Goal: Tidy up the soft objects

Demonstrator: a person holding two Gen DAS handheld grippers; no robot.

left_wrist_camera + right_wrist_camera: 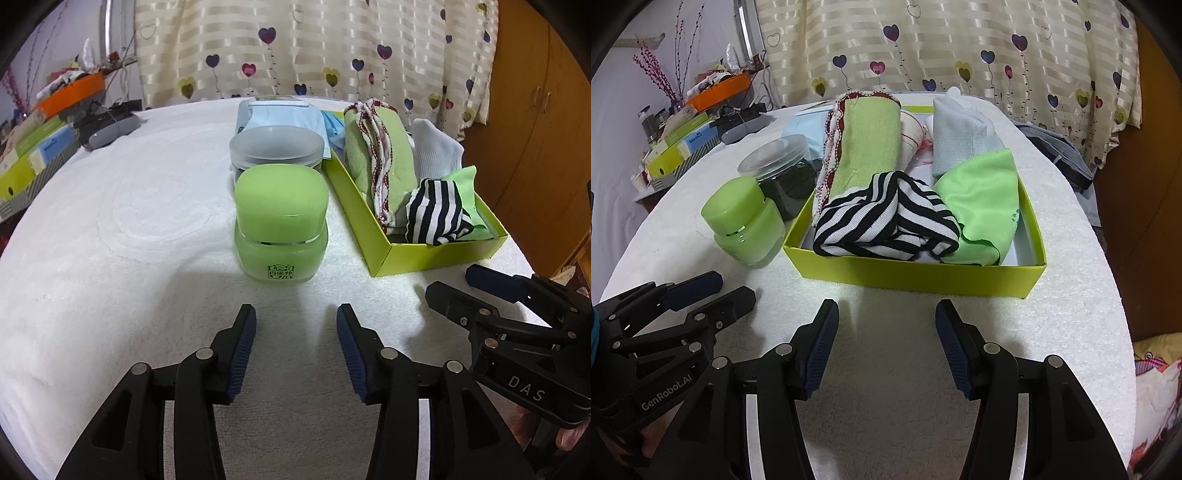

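A lime-green box [916, 275] [436, 258] on the white towel-covered table holds soft items: a black-and-white striped cloth [886, 221] [434, 212], a bright green cloth [982, 206], a green towel with red-white trim [864, 144] [376, 155] and a white sock [960, 136] [436, 151]. My right gripper [886, 317] is open and empty, just in front of the box. My left gripper [296, 321] is open and empty, in front of a green jar [280, 221] [744, 225]. Each gripper shows in the other's view, the right [458, 286] and the left [733, 288].
A clear-lidded jar [275, 149] [779, 158] stands behind the green jar, with a light blue packet [280, 114] behind it. Boxes and clutter [40, 147] sit off the table's left. A curtain [960, 48] hangs behind. A dark item [1056, 155] lies right.
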